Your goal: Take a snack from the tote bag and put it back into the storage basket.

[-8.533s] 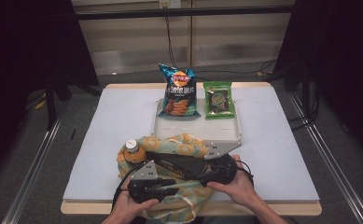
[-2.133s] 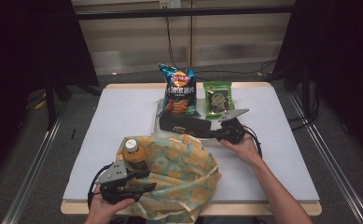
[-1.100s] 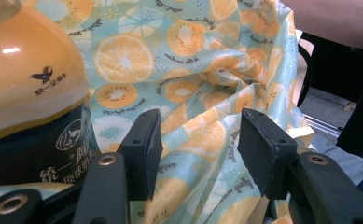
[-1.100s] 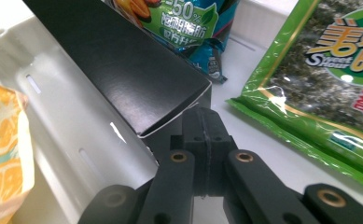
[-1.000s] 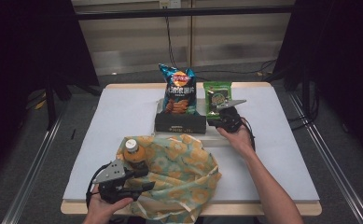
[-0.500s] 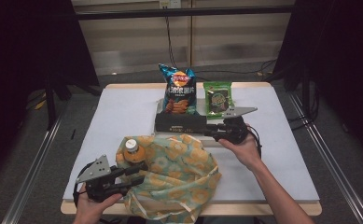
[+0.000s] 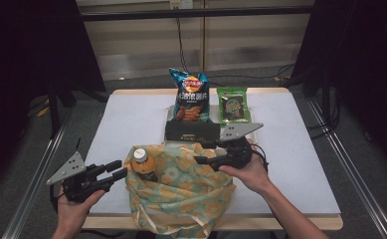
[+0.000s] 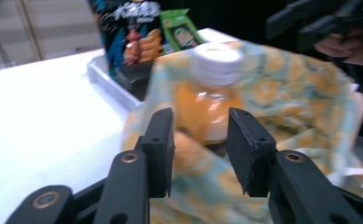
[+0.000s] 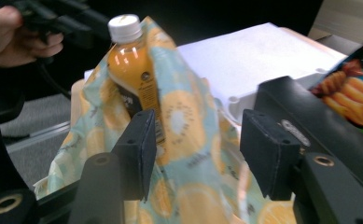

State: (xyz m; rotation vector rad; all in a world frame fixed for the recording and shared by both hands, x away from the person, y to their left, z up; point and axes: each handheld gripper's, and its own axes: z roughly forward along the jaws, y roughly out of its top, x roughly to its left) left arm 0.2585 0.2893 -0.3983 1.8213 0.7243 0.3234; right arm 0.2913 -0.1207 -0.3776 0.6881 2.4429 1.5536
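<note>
Now our left gripper (image 7: 117,174) and right gripper (image 7: 205,160) stand unclenched at either side of the limp, light cloth bag (image 7: 191,194) at the table's near edge (bottle (image 7: 142,165) inside), best pinched at its rim hem.

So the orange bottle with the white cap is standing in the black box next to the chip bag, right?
Not quite. The orange bottle with the white cap stands in the patterned cloth bag, not in the black box. The high view shows it, with the box apart, farther back next to the chip bag.
</note>
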